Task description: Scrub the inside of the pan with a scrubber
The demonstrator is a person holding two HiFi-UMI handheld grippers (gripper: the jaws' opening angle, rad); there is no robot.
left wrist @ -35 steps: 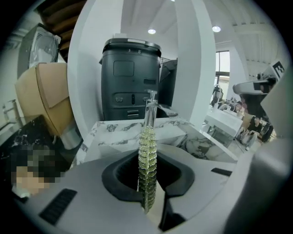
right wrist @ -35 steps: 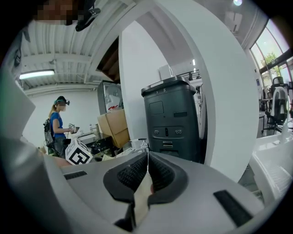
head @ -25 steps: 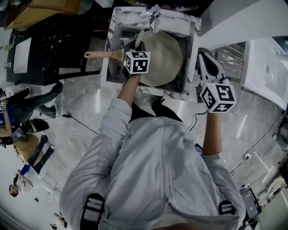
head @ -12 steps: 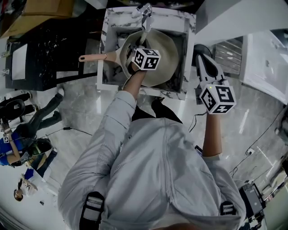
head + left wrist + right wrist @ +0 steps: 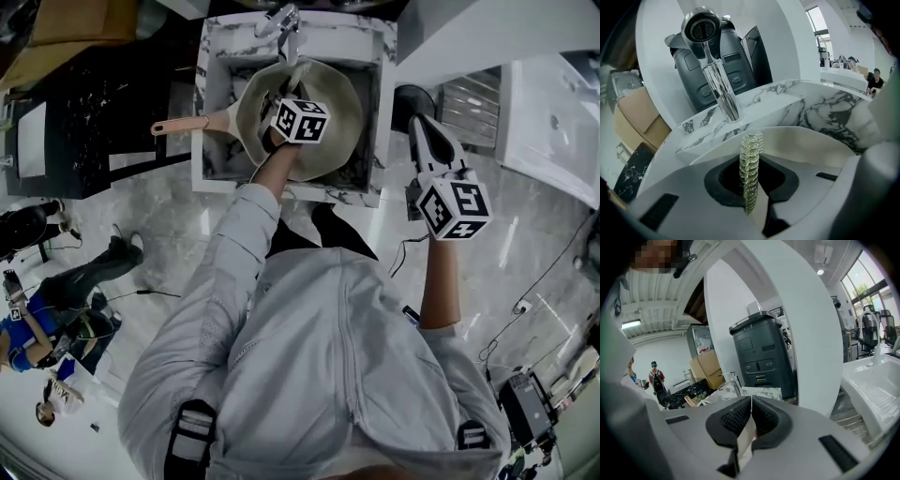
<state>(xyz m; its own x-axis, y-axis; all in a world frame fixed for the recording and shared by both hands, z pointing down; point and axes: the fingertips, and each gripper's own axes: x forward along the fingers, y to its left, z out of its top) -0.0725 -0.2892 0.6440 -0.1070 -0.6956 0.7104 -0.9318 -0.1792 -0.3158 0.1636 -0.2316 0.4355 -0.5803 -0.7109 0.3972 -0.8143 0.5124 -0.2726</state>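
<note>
Left gripper (image 5: 750,190) pinching mesh scrubber (image 5: 751,150) edge-on over pan (image 5: 328,89). Scrubber looking soft, floppy, so gripping mid-pad probably steadiest. Right gripper (image 5: 750,414) hanging clenched, empty, beside sink (image 5: 208,66).

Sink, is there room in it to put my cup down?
Barely. The pan fills the sink, with the left tongs holding the scrubber over it. Bare: the near corner beside the pan's handle, and the marble rim right of the faucet.

Glittery mesh scrubber (image 5: 749,173), matt cream pan (image 5: 339,94), veined marble sink (image 5: 352,30), glossy chrome faucet (image 5: 720,89)
</note>
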